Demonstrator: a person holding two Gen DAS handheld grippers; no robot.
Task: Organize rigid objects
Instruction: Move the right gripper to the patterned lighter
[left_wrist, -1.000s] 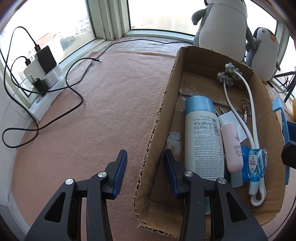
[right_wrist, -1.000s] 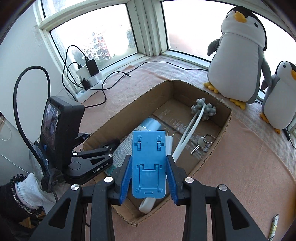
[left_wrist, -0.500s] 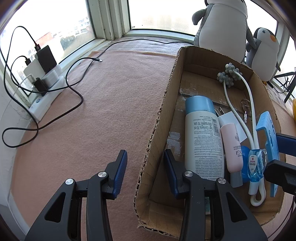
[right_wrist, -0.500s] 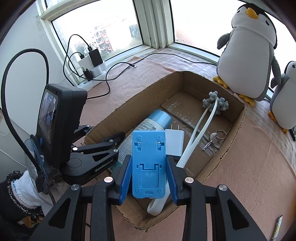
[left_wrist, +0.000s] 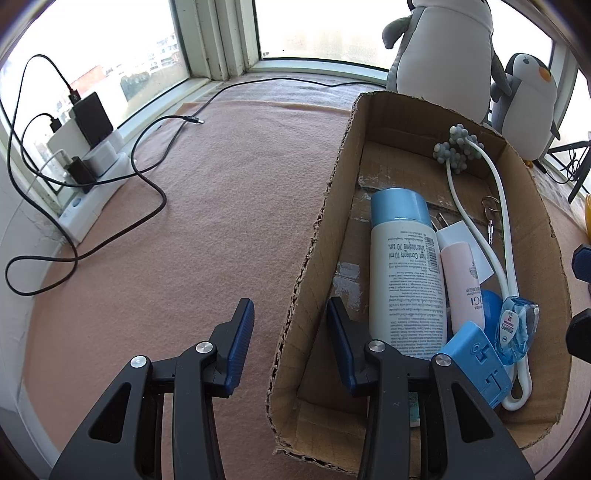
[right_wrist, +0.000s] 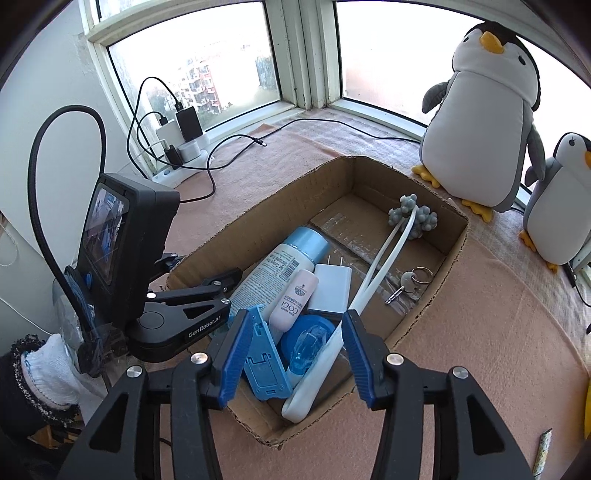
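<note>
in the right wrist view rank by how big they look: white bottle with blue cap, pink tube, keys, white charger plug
1. White bottle with blue cap
2. and 3. White charger plug and pink tube look alike, so no ranking
4. Keys

Daylight came through a corner window (right_wrist: 229, 62) with pale frames. A pink cloth (left_wrist: 207, 206) covered the surface below it. On the sill sat a power strip (left_wrist: 92, 192) with chargers and black cables (left_wrist: 147, 177). Two plush penguins (right_wrist: 484, 122) stood by the glass.
</note>
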